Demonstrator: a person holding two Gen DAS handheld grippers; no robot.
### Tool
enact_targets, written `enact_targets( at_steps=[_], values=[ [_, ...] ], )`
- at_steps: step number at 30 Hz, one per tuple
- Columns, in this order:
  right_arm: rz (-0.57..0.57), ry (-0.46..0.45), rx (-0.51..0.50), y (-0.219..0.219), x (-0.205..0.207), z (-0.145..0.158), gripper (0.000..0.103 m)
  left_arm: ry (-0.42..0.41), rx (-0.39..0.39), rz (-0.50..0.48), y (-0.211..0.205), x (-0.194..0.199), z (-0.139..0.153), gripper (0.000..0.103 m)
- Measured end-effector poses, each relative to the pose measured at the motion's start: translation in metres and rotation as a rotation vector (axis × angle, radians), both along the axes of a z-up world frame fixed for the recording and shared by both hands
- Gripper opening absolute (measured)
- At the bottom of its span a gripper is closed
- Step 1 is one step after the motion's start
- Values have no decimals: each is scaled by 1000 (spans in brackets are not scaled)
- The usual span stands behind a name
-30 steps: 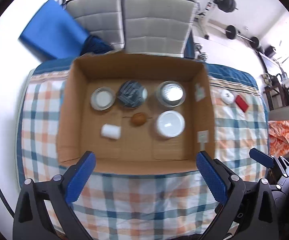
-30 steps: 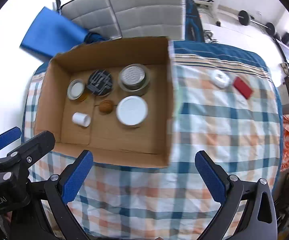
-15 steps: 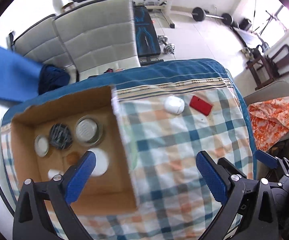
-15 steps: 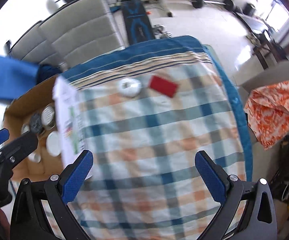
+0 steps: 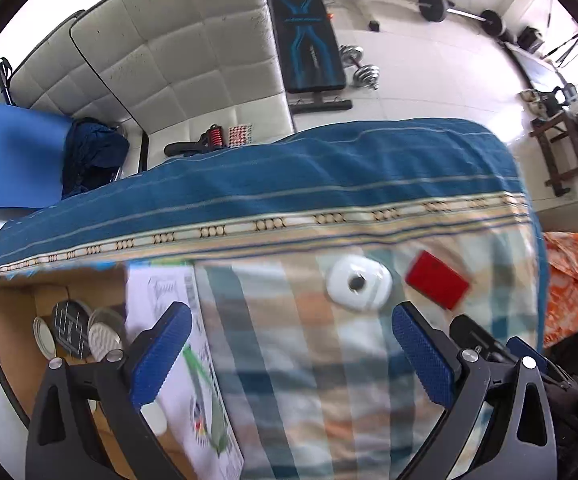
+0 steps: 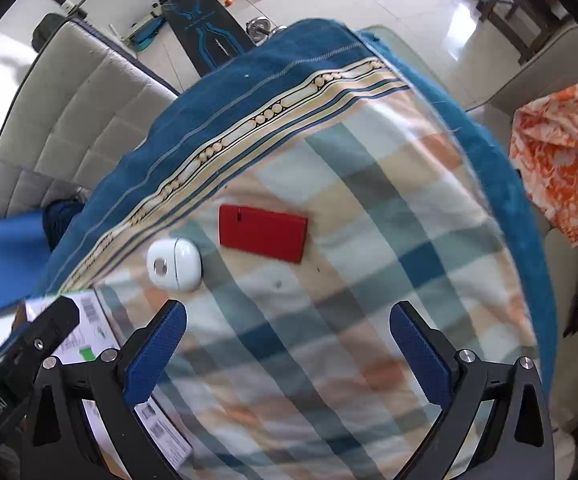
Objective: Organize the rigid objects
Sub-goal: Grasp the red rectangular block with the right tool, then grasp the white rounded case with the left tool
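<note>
My left hand-held gripper (image 5: 289, 354) hangs above the table (image 5: 273, 380) with its blue-padded jaws spread wide and nothing between them. My right hand-held gripper (image 6: 287, 354) is spread just as wide and is empty too. The table is covered by a checked cloth (image 6: 369, 280) with a blue border on its far side.

Two loose things lie on the cloth near that border. A white rounded case (image 6: 174, 265) with a small grey button on top sits just beside a flat red rectangular box (image 6: 263, 233); the two are close together but apart. In the left wrist view the white case (image 5: 359, 283) lies just beyond my right-side finger, and the red box (image 5: 437, 285) is to its right.

At the left end of the table stands an open cardboard box (image 5: 13, 304), one flap (image 5: 169, 292) with printed labels folded out over the cloth. Inside, against the far wall, I see a small silver lid (image 5: 43, 338), a dark patterned round tin (image 5: 71, 328) and a clear-rimmed round container (image 5: 103, 334), side by side.

Behind the table stands a grey padded sofa (image 5: 193, 56).
</note>
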State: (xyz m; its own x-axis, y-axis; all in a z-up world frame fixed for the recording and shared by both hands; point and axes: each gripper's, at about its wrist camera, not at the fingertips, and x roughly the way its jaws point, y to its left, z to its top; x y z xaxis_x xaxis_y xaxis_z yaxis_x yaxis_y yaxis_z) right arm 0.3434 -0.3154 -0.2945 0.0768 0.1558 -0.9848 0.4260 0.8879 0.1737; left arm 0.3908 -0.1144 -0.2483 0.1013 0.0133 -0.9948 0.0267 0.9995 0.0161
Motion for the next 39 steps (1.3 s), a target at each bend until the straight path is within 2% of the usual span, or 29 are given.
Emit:
enact_targets(
  at_steps=[2, 7, 9, 15, 18, 20, 24, 30, 34, 39],
  values=[
    [-18, 6, -2, -1, 12, -16, 102, 13, 25, 4, 1, 11, -13, 103],
    [-45, 31, 12, 4, 37, -53, 86, 35, 73, 5, 2, 29, -39, 103],
    [-58, 40, -6, 7, 42, -63, 87, 39, 84, 1, 3, 33, -46, 103],
    [-81, 40, -80, 19, 50, -70, 88, 30, 129, -18, 7, 42, -57, 103],
    [-47, 46, -129, 30, 52, -71, 82, 14, 167, -35, 3, 42, -59, 103],
    [-4, 53, -152, 33, 51, -70, 72, 19, 161, -42, 0, 41, -60, 103],
    [43, 72, -153, 23, 46, -71, 72, 19, 152, -51, -6, 35, -58, 103],
    [57, 108, -166, -2, 31, -70, 72, 16, 155, -117, -28, 24, -59, 103],
    [54, 121, -153, -28, 17, -63, 72, 51, 138, -155, -42, 22, -70, 103],
    [51, 129, -140, -34, 17, -64, 72, 128, 87, -173, -51, 26, -93, 103]
  ],
)
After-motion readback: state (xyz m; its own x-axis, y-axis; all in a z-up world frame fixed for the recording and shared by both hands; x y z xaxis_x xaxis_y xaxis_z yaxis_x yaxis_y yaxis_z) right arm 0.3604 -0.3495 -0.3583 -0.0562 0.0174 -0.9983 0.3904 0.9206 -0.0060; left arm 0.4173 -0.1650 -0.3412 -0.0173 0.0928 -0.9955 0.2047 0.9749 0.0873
